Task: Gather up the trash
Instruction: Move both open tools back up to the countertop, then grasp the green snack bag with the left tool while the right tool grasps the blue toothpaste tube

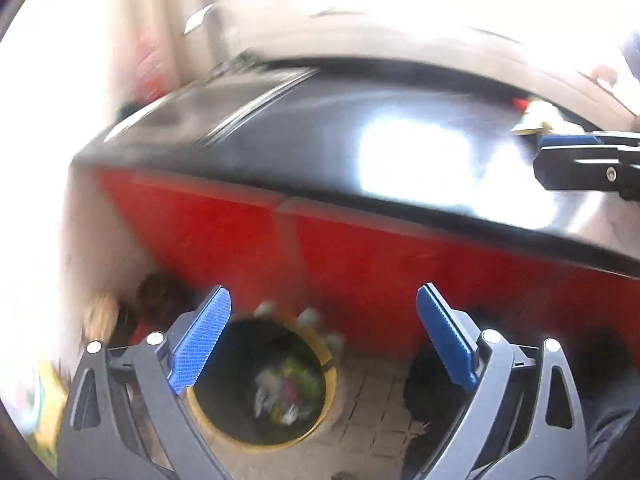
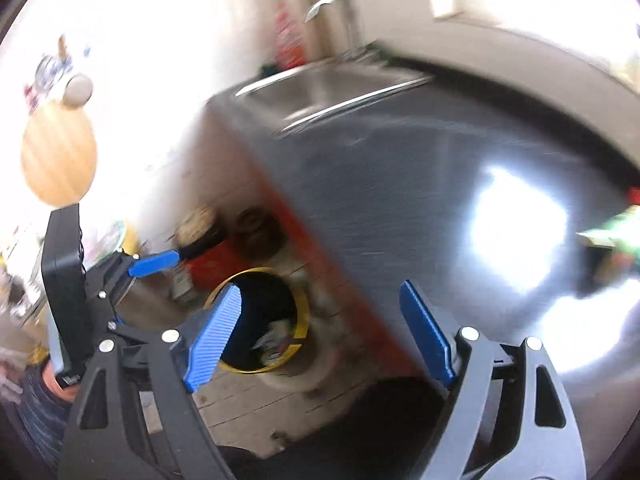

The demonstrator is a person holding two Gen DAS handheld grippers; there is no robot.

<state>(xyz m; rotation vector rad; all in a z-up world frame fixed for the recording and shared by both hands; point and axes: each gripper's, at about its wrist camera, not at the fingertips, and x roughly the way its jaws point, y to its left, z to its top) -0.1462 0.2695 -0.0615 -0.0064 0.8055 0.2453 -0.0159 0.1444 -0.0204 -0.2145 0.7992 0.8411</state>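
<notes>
A yellow-rimmed trash bin (image 1: pixel 260 380) stands on the tiled floor by the red counter front, with crumpled wrappers (image 1: pixel 286 394) inside. My left gripper (image 1: pixel 324 332) is open and empty above the bin. The bin also shows in the right wrist view (image 2: pixel 262 320). My right gripper (image 2: pixel 320 320) is open and empty over the counter's edge. Green and yellow trash (image 2: pixel 612 232) lies blurred on the dark countertop at far right; it also shows in the left wrist view (image 1: pixel 536 118). The right gripper's fingers (image 1: pixel 584 160) reach in there beside it.
A dark glossy countertop (image 2: pixel 420 184) with a steel sink (image 2: pixel 332 88) sits over red cabinet fronts (image 1: pixel 360 256). Pots and a red container (image 2: pixel 224 236) stand on the floor by the white wall. A round wooden board (image 2: pixel 58 152) hangs at left.
</notes>
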